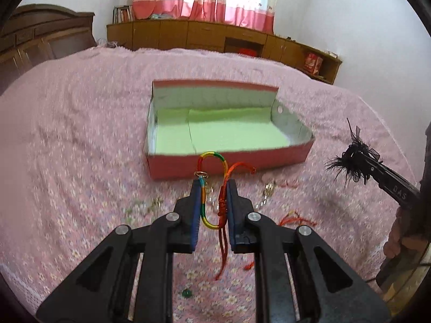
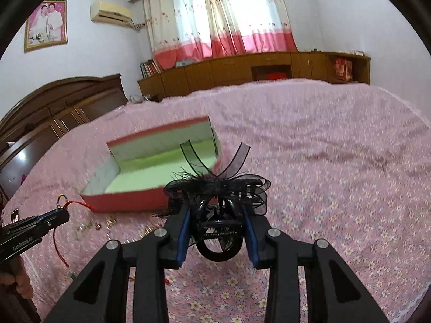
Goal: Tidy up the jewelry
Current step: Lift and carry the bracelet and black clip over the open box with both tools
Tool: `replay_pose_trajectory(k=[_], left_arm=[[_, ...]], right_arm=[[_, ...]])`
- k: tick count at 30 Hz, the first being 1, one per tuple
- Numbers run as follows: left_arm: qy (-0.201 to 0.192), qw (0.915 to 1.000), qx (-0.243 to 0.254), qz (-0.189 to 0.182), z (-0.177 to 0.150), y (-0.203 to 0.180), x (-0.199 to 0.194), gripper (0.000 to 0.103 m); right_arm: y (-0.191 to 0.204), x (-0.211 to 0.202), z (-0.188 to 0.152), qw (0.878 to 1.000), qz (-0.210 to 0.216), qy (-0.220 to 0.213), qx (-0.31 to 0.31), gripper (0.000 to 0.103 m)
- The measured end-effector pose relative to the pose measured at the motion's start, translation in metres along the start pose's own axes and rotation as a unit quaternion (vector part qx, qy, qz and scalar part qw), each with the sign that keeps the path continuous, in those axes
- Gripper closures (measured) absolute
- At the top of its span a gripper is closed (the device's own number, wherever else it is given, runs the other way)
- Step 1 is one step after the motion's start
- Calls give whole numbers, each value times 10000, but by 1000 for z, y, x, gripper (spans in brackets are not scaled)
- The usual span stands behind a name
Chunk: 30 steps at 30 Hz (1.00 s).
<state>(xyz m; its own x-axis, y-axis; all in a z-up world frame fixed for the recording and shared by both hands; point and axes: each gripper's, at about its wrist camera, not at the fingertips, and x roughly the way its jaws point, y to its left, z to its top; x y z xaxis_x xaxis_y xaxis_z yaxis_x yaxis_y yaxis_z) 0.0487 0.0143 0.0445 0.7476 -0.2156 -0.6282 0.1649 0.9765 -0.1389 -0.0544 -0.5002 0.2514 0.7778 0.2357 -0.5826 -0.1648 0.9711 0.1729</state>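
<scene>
Left gripper (image 1: 214,188) pinches the braided bracelet (image 1: 212,158), right gripper (image 2: 216,210) clamps the black hair clip (image 2: 215,188), both just short of the box (image 1: 293,156); recommend releasing each low over its green floor

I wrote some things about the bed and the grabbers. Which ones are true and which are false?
1. The left gripper holds a rainbow cord bracelet. True.
2. The right gripper is empty. False: it is shut on a black feathery hair clip.
3. The box has a green bottom. True.
4. The box already has jewelry inside. False: nothing shows in it.
5. Small jewelry pieces lie on the pink bedspread. True.
</scene>
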Motion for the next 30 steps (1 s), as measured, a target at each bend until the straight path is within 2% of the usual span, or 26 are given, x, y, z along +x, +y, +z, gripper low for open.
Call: replay_pose_trajectory(k=[8, 18, 30], left_arm=[[-237, 9996, -144, -13, 35, 6, 3, 94], [-405, 9991, -130, 45, 75, 9, 33, 94], [93, 9997, -230, 91, 96, 15, 108, 94]], right_arm=[[23, -1, 29, 9989, 269, -322, -205, 66], [53, 35, 67, 9965, 477, -541, -433, 66], [60, 120, 79, 9982, 271, -27, -536, 66]])
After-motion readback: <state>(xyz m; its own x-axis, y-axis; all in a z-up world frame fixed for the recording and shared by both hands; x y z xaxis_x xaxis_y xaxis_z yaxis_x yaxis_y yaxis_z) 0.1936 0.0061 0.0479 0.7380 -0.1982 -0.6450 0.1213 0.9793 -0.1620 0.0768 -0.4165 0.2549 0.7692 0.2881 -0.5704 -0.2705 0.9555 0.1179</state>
